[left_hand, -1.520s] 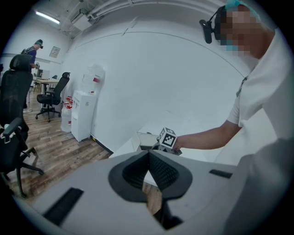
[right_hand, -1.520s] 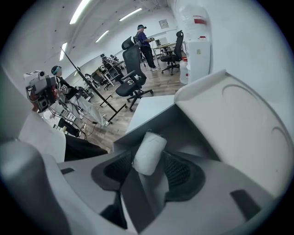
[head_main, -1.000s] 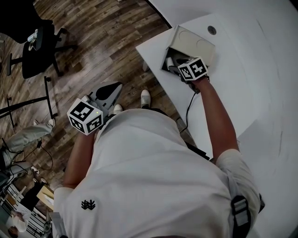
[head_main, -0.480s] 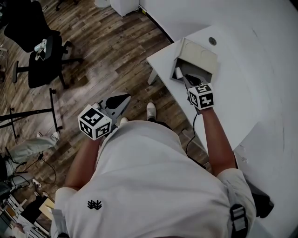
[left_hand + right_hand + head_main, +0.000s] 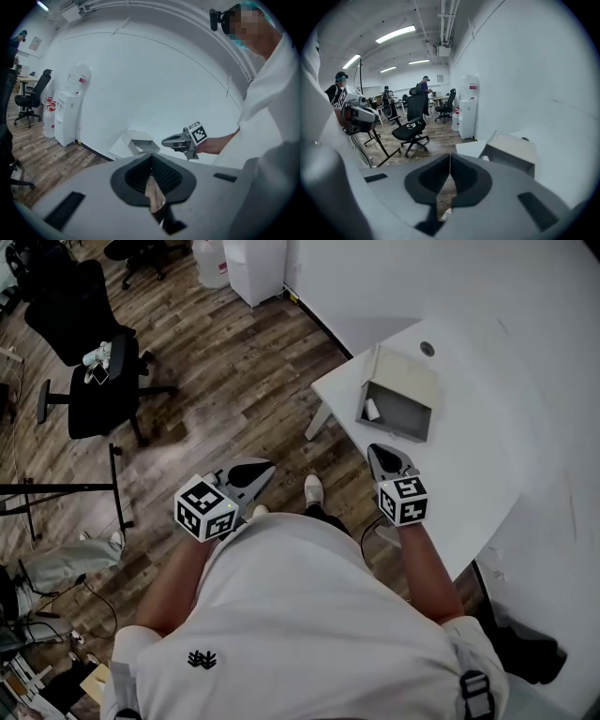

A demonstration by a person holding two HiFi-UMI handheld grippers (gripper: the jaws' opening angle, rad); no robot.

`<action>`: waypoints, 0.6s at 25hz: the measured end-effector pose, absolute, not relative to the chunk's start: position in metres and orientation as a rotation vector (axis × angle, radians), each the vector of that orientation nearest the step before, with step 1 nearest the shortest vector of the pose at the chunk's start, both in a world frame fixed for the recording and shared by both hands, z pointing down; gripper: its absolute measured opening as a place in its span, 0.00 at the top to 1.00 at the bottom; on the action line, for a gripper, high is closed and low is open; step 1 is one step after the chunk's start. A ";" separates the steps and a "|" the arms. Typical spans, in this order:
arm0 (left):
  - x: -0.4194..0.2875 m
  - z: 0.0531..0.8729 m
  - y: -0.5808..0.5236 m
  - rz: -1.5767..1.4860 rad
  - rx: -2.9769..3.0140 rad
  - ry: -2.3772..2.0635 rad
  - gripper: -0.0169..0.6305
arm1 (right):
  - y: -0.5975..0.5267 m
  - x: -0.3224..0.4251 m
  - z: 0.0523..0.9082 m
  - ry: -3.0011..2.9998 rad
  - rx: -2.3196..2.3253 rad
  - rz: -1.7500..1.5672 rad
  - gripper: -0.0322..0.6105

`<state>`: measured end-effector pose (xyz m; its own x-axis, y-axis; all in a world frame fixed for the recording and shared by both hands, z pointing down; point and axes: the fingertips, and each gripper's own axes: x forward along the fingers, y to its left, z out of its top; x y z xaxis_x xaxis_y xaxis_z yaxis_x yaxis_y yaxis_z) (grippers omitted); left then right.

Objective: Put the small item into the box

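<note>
Right gripper (image 5: 382, 456) withdrawn, jaws just closed

The floor (image 5: 234, 352) is of dark wooden planks. On it stands a black office chair (image 5: 94, 367) on wheels, and a small white object (image 5: 98, 354) lies on its seat; what it is, I cannot tell. Near the chair is a black stand (image 5: 117, 479) with thin bars. By the white wall (image 5: 403, 277) stands a white water dispenser (image 5: 255, 266), with a big water bottle (image 5: 211, 259) just beside it. The white table (image 5: 487, 437) has a round hole (image 5: 427, 349) in its top. Far back in the room, some people (image 5: 424, 86) stand under long ceiling lamps (image 5: 396, 33).
</note>
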<state>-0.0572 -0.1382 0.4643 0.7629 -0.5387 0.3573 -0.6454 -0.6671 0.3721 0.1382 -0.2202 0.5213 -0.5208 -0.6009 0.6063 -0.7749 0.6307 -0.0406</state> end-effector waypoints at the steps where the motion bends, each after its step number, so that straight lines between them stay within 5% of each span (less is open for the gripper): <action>1: -0.060 0.464 -0.134 0.300 2.479 -0.882 0.96 | -0.210 0.133 0.521 -2.305 1.075 0.420 0.93; 15: -0.077 0.461 -0.086 0.330 2.546 -0.767 0.96 | -0.119 0.087 0.506 -2.358 1.105 0.444 0.94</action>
